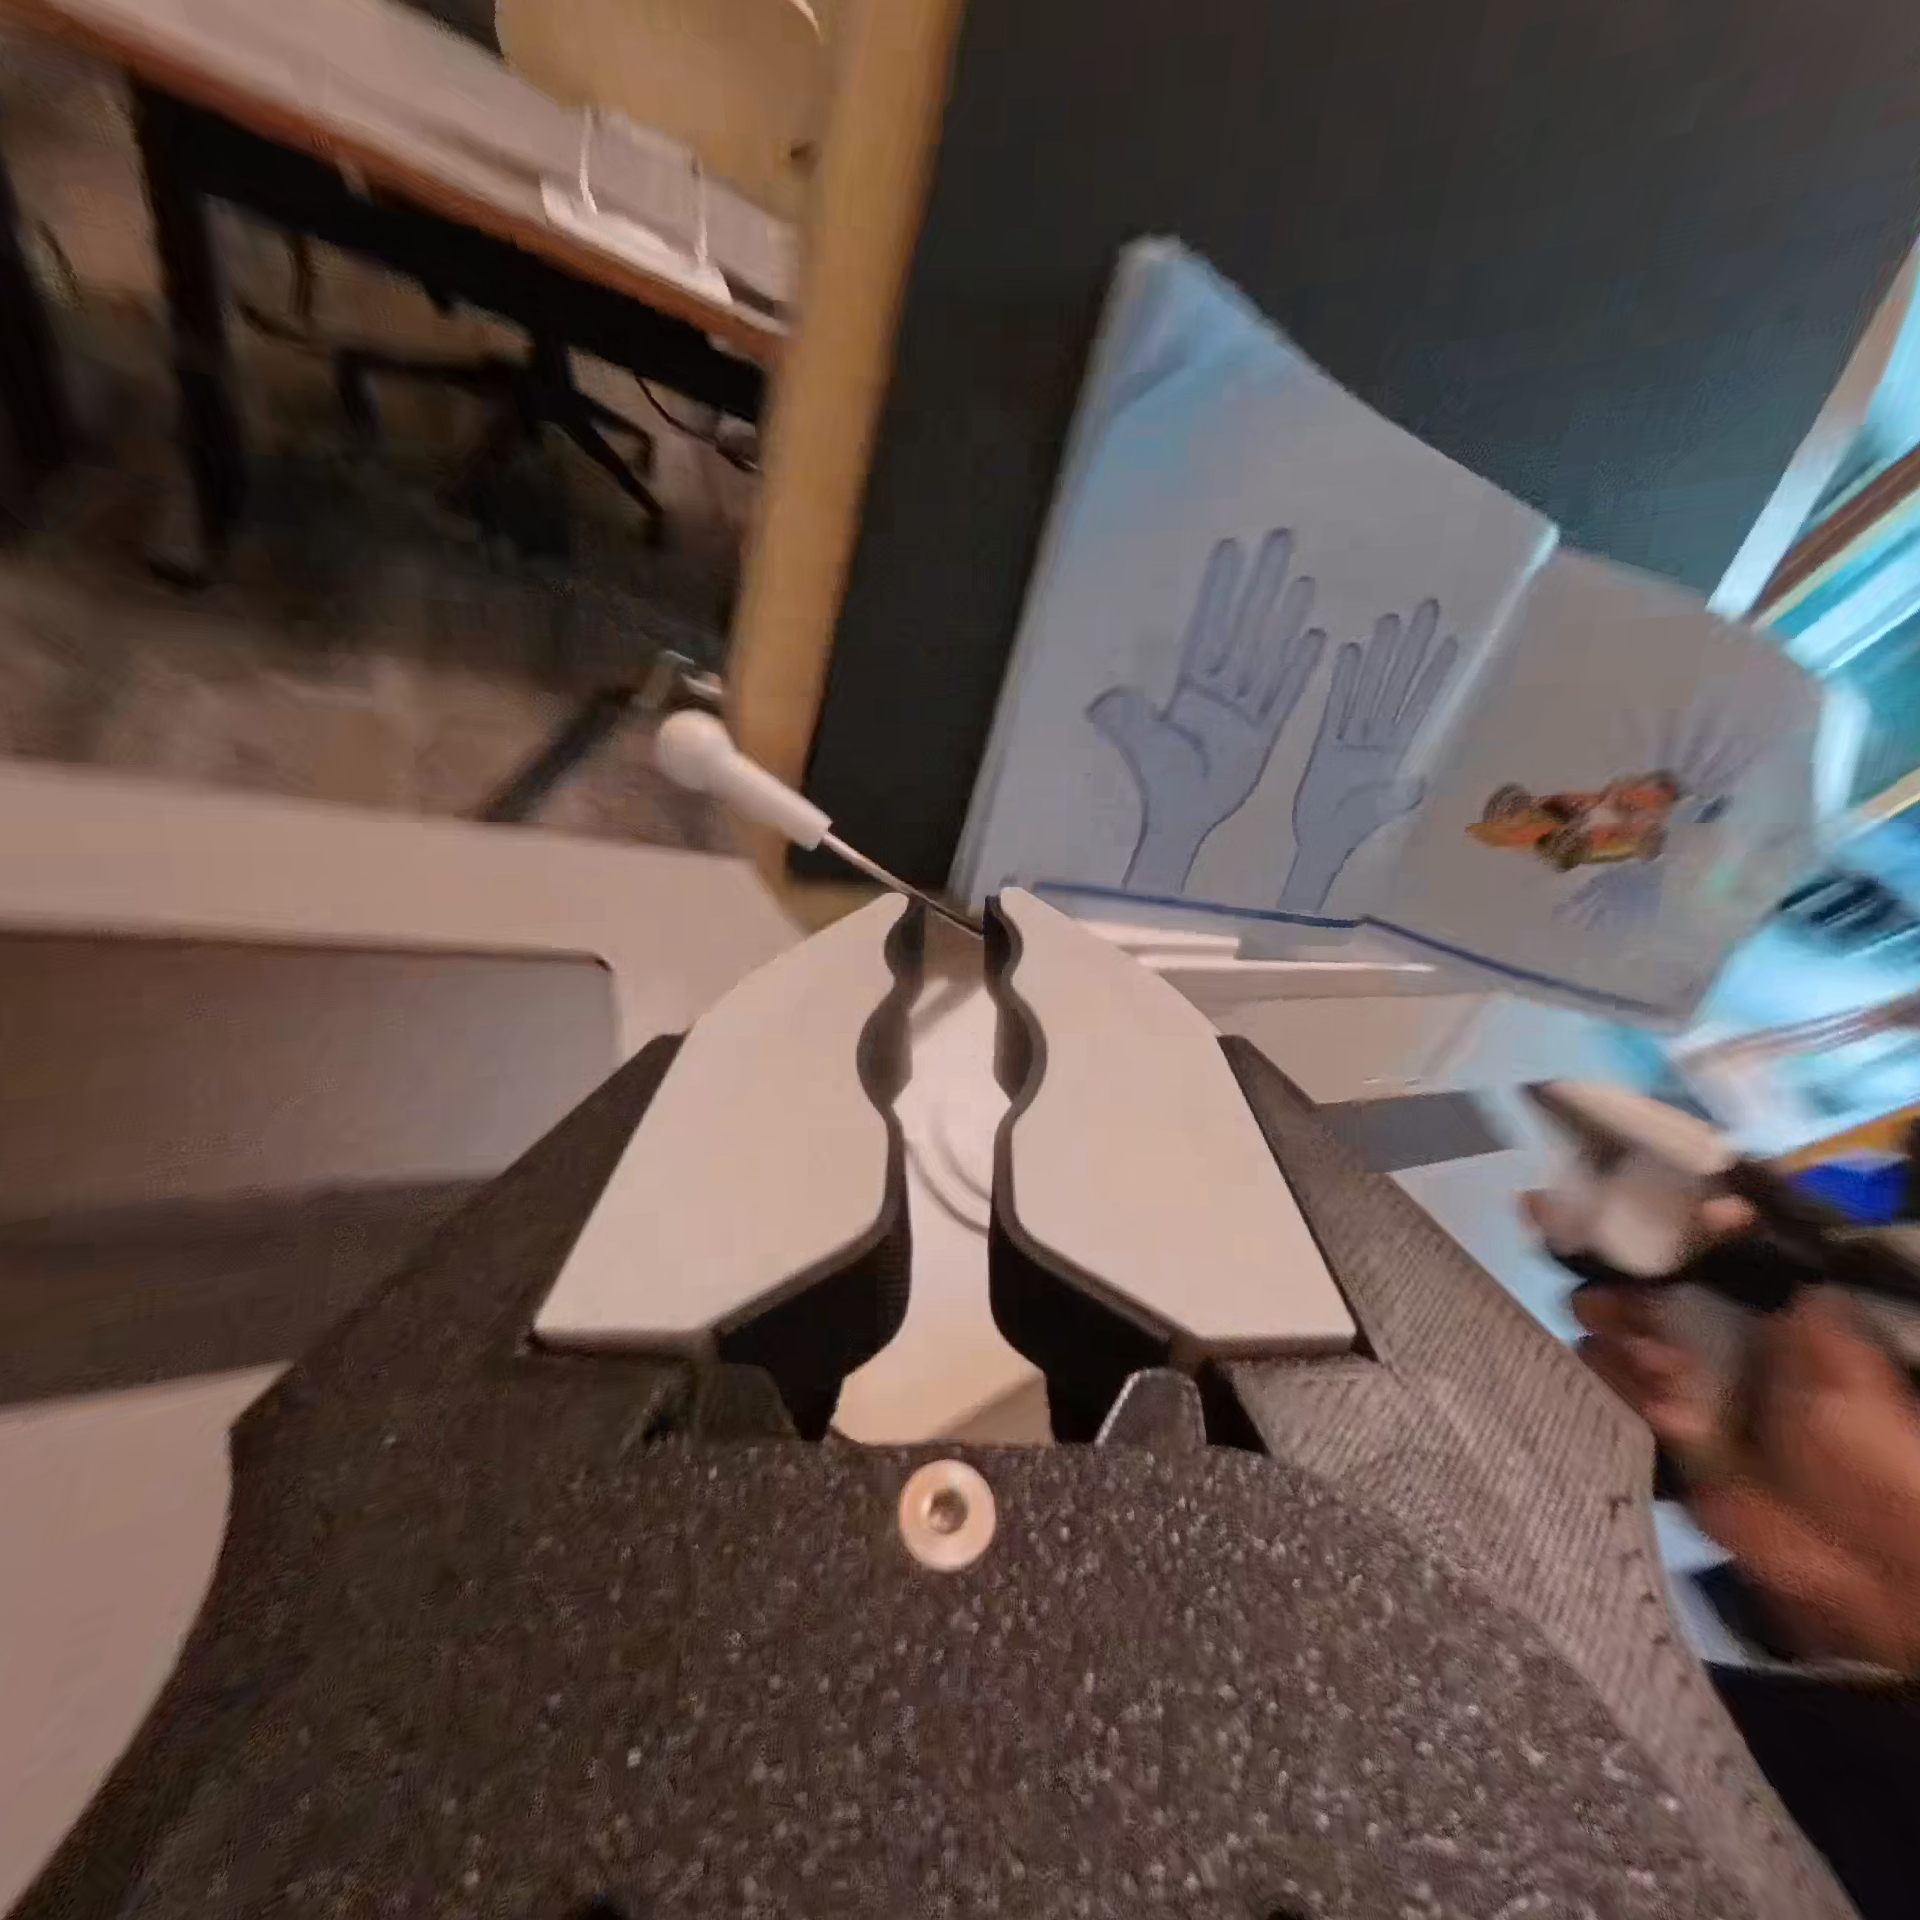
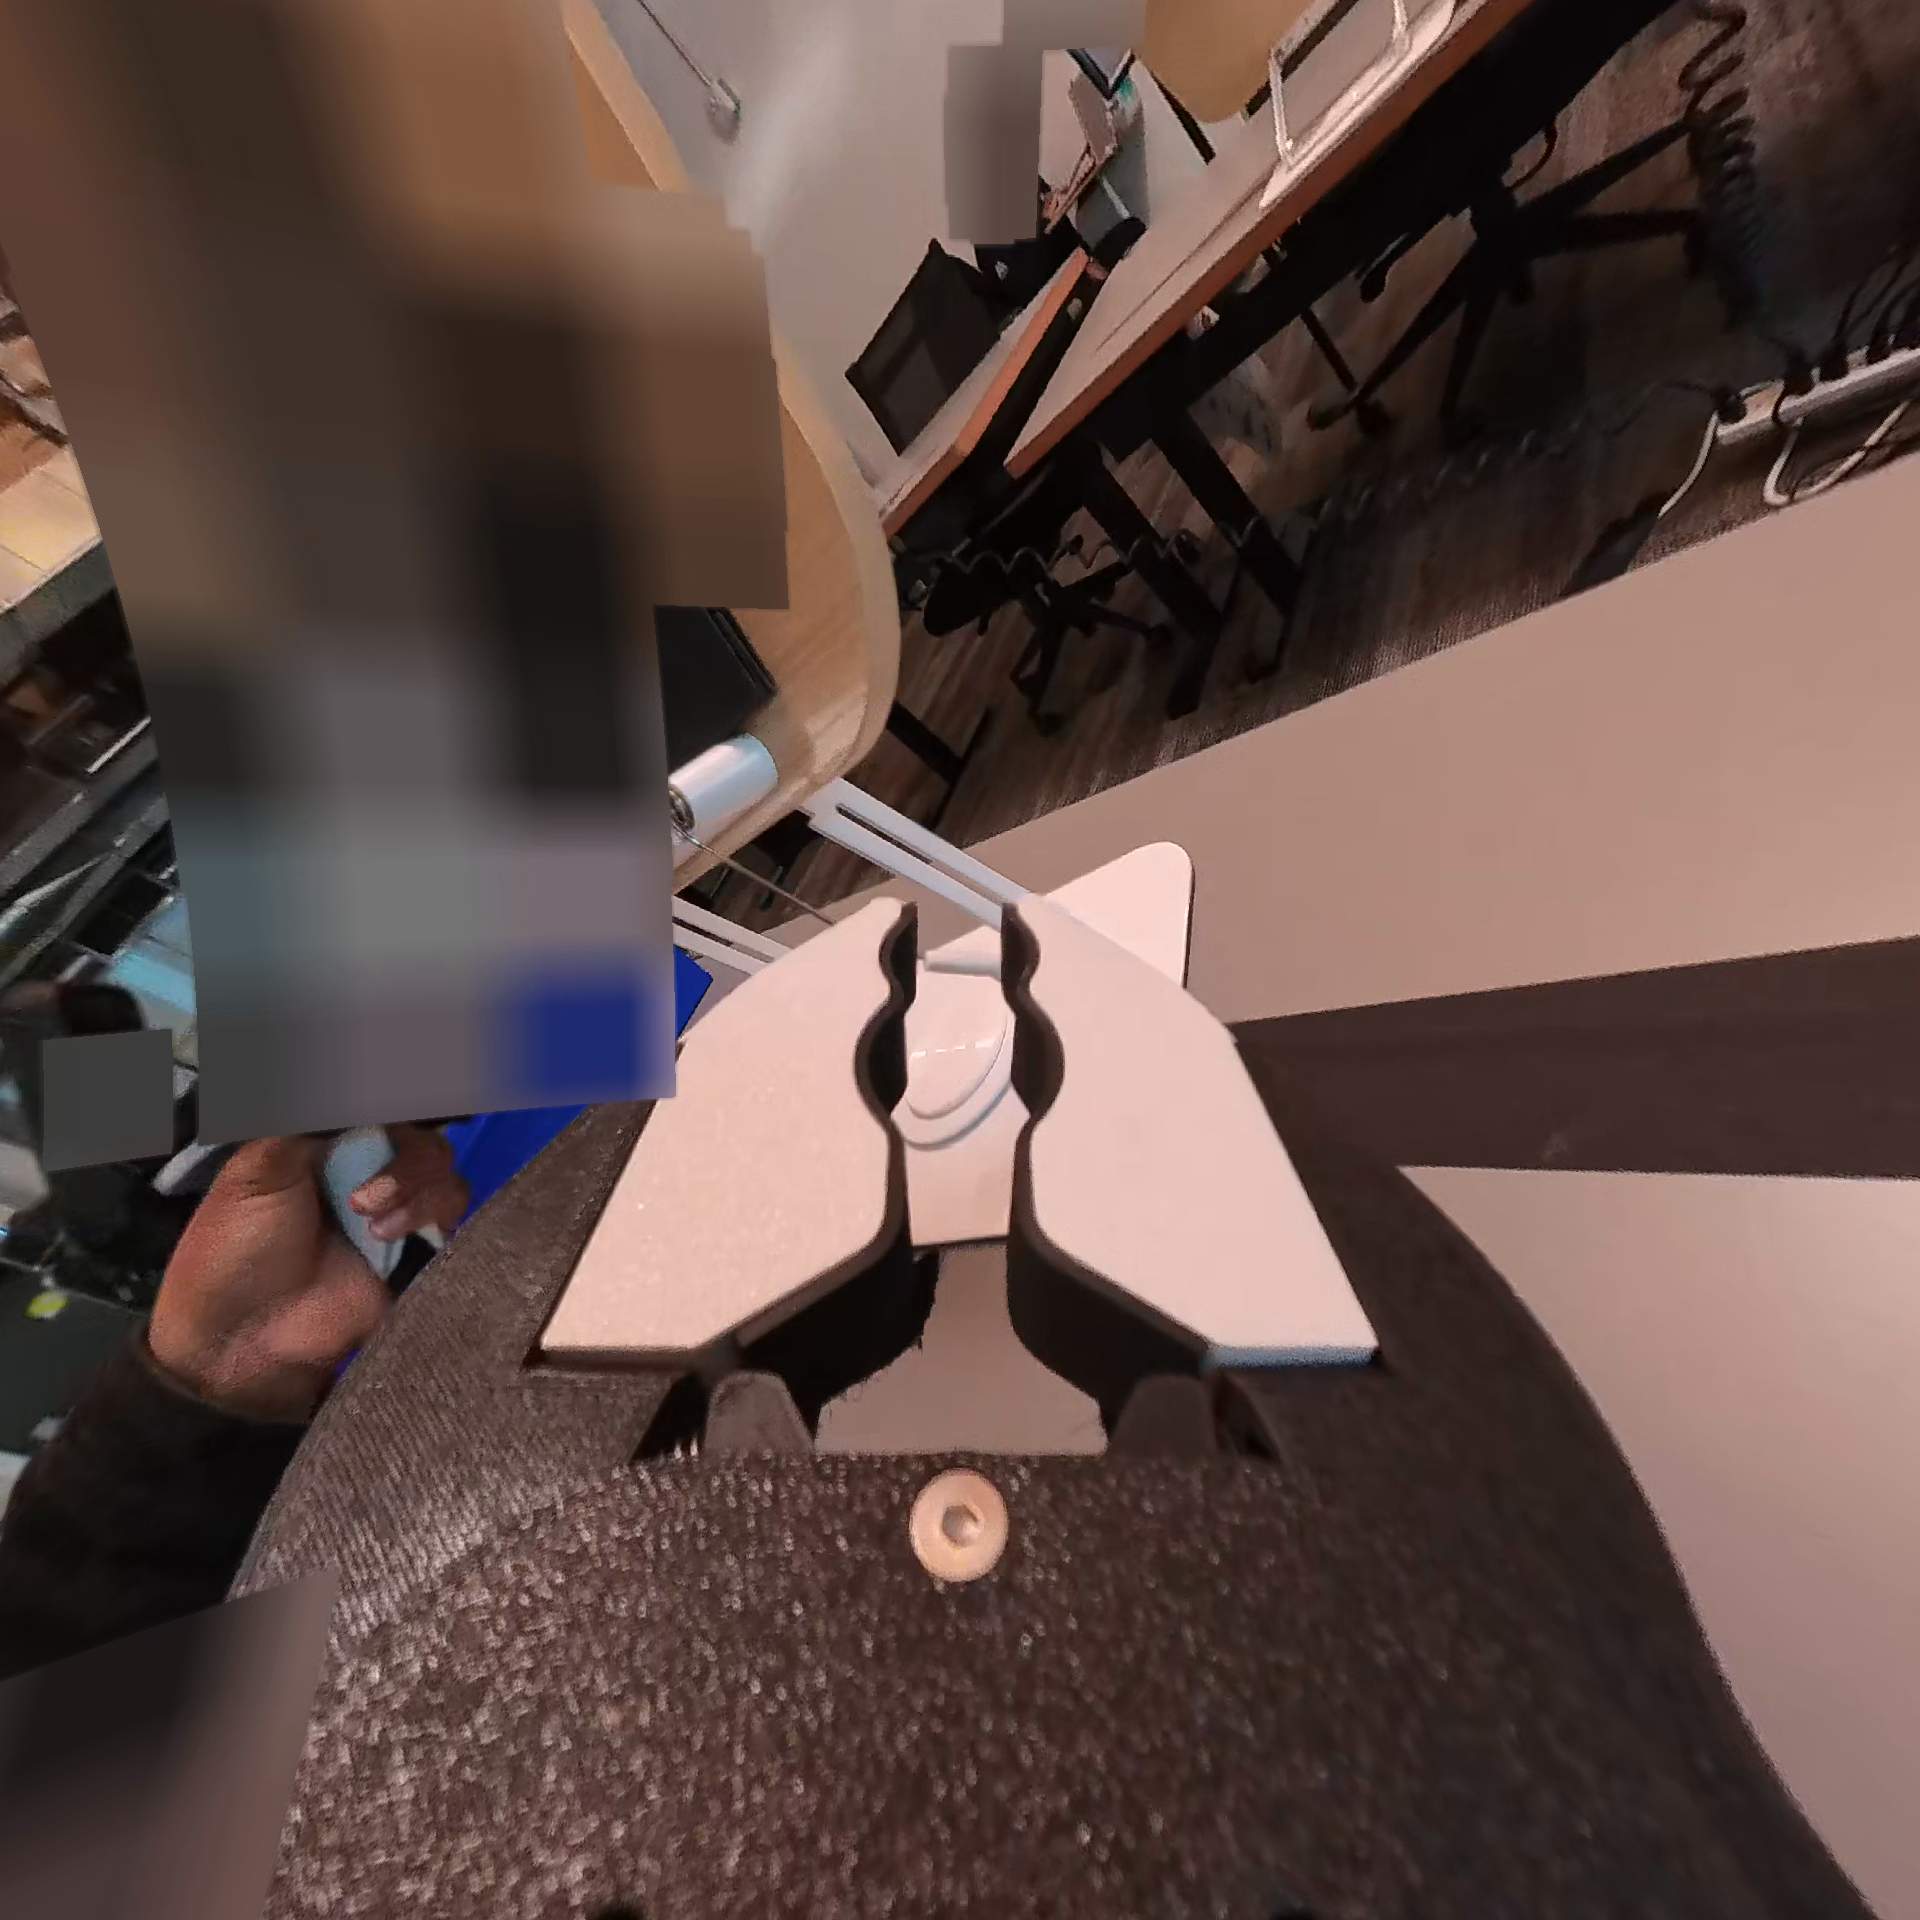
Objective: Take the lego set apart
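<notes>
- The lego set is seen in neither wrist view, so its place cannot be told; the main risk judged here is that a grasp is begun without the set located, since both cameras are tilted away from any work area.
- A pale grey tabletop [image 2: 1507, 790] is spread under both tools, with a dark gap crossing it on the right.
- A light blue cardboard glove box printed with two hands [image 1: 1299, 665] is propped at the far right in the left view; it could be struck in a sweep, as that view is smeared.
- A white round-cornered stand base [image 2: 1132, 904] lies just beyond the right gripper [image 2: 961, 914], whose jaws are held slightly apart, empty.
- The left gripper [image 1: 951, 909] is likewise parted, nothing clamped.
- A white-handled thin metal probe [image 1: 748, 774] slants just beyond its tips.
</notes>
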Demonstrator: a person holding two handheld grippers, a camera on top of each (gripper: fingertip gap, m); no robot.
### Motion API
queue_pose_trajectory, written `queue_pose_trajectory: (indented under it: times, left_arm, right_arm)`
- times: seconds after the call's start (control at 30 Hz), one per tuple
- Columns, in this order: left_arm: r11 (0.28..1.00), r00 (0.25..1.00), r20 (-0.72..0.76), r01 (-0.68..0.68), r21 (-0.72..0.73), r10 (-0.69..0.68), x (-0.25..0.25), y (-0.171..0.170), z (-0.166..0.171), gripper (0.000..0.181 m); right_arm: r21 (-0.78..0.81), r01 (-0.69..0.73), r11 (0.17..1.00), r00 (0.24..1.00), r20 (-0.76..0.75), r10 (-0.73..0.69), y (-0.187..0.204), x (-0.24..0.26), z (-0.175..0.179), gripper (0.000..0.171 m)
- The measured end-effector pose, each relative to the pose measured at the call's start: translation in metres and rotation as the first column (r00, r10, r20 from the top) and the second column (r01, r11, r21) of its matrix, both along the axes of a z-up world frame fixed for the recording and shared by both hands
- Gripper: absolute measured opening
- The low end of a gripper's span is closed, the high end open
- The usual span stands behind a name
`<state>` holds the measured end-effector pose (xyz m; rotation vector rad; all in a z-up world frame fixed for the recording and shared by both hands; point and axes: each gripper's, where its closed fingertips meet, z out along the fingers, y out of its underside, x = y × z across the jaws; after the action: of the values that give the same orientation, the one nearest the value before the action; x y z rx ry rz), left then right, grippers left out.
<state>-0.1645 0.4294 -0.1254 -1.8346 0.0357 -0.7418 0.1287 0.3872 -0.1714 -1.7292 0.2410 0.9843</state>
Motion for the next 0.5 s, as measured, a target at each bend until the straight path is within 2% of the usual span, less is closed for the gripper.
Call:
queue_pose_trajectory:
  times: [0.03, 0.1, 0.13, 0.2, 0.27, 0.33, 0.5]
  left_arm:
    - [0.999, 0.99, 0.143, 0.009, -0.047, -0.002, -0.002, -0.005, -0.01, 0.014]
    - [0.991, 0.918, 0.395, 0.03, -0.132, 0.024, -0.008, -0.016, -0.031, 0.01]
    - [0.984, 0.872, 0.488, 0.072, -0.164, 0.018, -0.007, -0.024, -0.042, 0.012]
    - [0.973, 0.824, 0.567, 0.129, -0.192, 0.003, -0.002, -0.039, -0.061, 0.015]
    - [0.972, 0.839, 0.544, 0.145, -0.184, -0.022, -0.001, -0.053, -0.069, 0.015]
    - [0.983, 0.872, 0.487, 0.126, -0.131, -0.047, -0.006, -0.062, -0.062, 0.015]
    - [0.99, 0.98, 0.158, 0.112, 0.087, -0.125, -0.017, -0.069, -0.017, 0.013]
  right_arm:
    - [0.016, 0.005, 1.0, 1.0, 0.011, -0.006, -0.001, 0.001, 0.003, 0.016]
    - [0.041, 0.011, 0.999, 0.999, 0.041, -0.012, -0.003, 0.003, 0.007, 0.016]
    - [0.052, 0.009, 0.999, 0.998, 0.054, -0.012, -0.004, 0.003, 0.009, 0.017]
    - [0.078, -0.007, 0.997, 0.998, 0.069, 0.002, -0.006, 0.0, 0.012, 0.02]
    - [0.126, -0.038, 0.991, 0.997, 0.073, 0.029, -0.008, -0.007, 0.018, 0.023]
    - [0.182, -0.068, 0.981, 0.995, 0.084, 0.053, -0.011, -0.015, 0.026, 0.027]
    - [0.292, -0.139, 0.946, 0.986, 0.128, 0.106, -0.018, -0.032, 0.046, 0.04]
